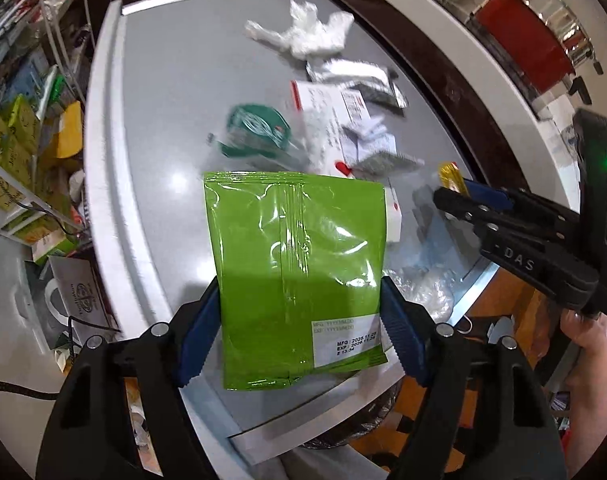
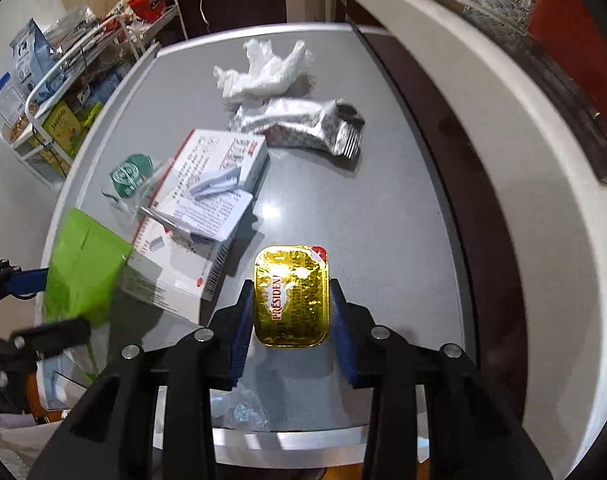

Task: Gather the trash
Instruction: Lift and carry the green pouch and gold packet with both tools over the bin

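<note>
Left gripper [image 1: 301, 336] clamped on a green pouch [image 1: 295, 256], blue pads pressing both side edges near the bottom, pouch hanging lifted clear of the grey table [image 1: 175, 128]. Right gripper [image 2: 290, 312] clenched on a gold foil butter portion [image 2: 291, 296], pads tight against its two long sides, also raised off the surface. So two pieces of trash in hand, neither yet dropped anywhere; no bin clearly visible, only a dark rim below the near table edge under the left gripper, too hidden to name. Just beyond the right gripper and to its left, a flattened white carton [image 2: 207, 200] with printed text and barcode, lying open and overlapping itself. Further left of that, a green round lid in a clear wrapper [image 2: 131, 176]. Further out from both grippers, a silver foil wrapper [image 2: 303, 128], crumpled, and past it at the far end a crumpled white tissue [image 2: 263, 68]. Close under the right gripper, near the table's front edge, a scrap of clear plastic film [image 2: 239, 408]. Judged from this: barely begun, with two items picked and five or so left on the table. Next likely need: carrying both held pieces to a bin, then returning for the carton and wrappers. Tissue and film likely soft and easy to miss with a pinch.
</note>
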{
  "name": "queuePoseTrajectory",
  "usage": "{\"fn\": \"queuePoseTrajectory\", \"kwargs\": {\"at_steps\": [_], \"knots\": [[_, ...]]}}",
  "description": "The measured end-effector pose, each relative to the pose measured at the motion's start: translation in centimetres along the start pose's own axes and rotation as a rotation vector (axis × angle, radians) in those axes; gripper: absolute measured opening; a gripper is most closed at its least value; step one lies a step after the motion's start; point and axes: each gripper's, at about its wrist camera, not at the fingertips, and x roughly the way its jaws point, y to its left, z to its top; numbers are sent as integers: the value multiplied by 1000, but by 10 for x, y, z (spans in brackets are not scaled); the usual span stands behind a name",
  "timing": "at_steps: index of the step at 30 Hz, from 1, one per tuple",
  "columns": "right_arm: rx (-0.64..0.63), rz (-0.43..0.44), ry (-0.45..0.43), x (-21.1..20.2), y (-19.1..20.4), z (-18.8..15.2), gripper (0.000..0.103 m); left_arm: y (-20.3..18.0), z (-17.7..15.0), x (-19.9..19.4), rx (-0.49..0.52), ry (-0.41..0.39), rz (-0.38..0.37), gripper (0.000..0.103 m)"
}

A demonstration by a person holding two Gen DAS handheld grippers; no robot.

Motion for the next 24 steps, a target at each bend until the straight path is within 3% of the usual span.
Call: {"fn": "queuePoseTrajectory", "kwargs": {"at_steps": [12,24], "knots": [[32,30,-144,-52,15,8,36,-8,15,-47,83,-193,90,76],[65,41,-277,-121,20,-12,36,-20,6,-95,135,-306,86,76]]}}
